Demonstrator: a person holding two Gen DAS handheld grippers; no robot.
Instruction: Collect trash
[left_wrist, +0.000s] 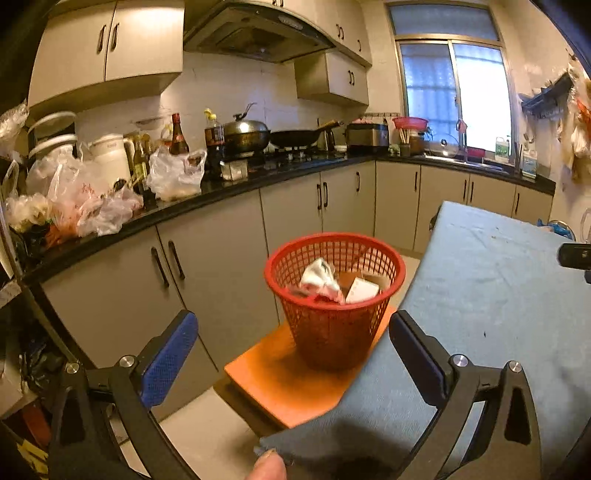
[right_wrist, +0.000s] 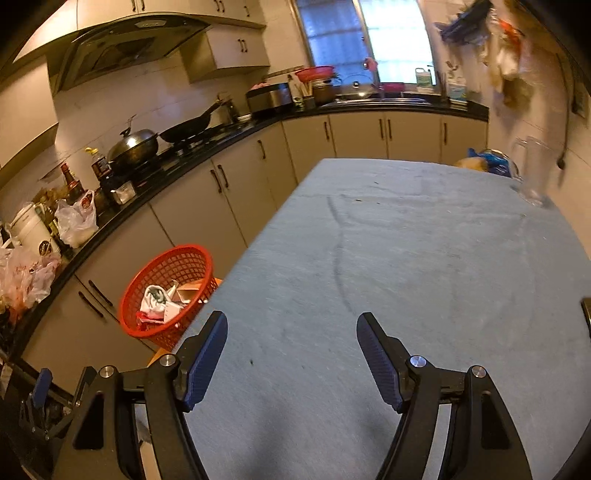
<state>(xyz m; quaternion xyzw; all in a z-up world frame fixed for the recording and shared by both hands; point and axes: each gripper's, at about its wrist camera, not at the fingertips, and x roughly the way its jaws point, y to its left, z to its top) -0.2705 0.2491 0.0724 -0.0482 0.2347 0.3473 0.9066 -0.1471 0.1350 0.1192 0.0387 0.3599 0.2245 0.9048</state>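
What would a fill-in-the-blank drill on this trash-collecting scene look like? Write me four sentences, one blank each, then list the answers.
1. The red mesh wastebasket stands on an ______ stool beside the table.
2. The table is covered with a ______ cloth.
3. Both the left gripper and the right gripper have their jaws ______ and hold nothing.
4. The crumpled white wrapper and the small white box lie ______ the wastebasket.

Missing words: orange; blue; open; inside
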